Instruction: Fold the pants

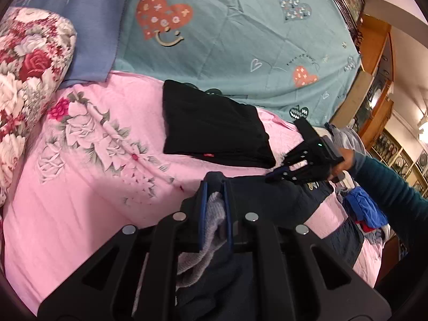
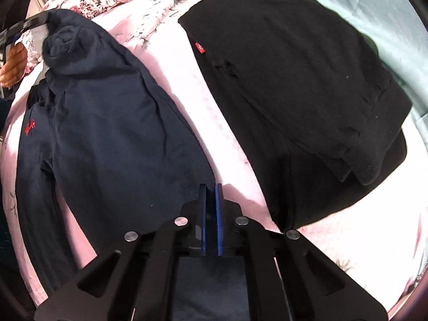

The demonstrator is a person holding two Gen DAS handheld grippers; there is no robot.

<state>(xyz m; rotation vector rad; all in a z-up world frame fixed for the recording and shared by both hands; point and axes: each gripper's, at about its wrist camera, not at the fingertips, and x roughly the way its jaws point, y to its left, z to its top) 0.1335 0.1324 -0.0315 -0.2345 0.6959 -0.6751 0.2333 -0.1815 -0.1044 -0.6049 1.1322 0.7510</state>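
Navy pants [image 2: 112, 123] with a small red logo lie spread on the pink floral bed sheet [image 2: 203, 101]. My left gripper [image 1: 215, 187] is shut on a bunched edge of the navy pants [image 1: 267, 195], grey lining showing between its blue pads. My right gripper [image 2: 210, 187] is shut on the pants' near edge, which passes under its fingers. In the left wrist view the right gripper [image 1: 278, 174] sits on the pants to the right. The left gripper [image 2: 24, 24] shows at the far left, holding the other end.
A folded black garment [image 1: 214, 125] with a red tag lies on the sheet beyond the pants, also at upper right in the right wrist view [image 2: 294, 80]. A floral pillow [image 1: 29, 67], a teal heart-print cover [image 1: 240, 40] and a pile of blue clothes [image 1: 363, 211] surround the spot.
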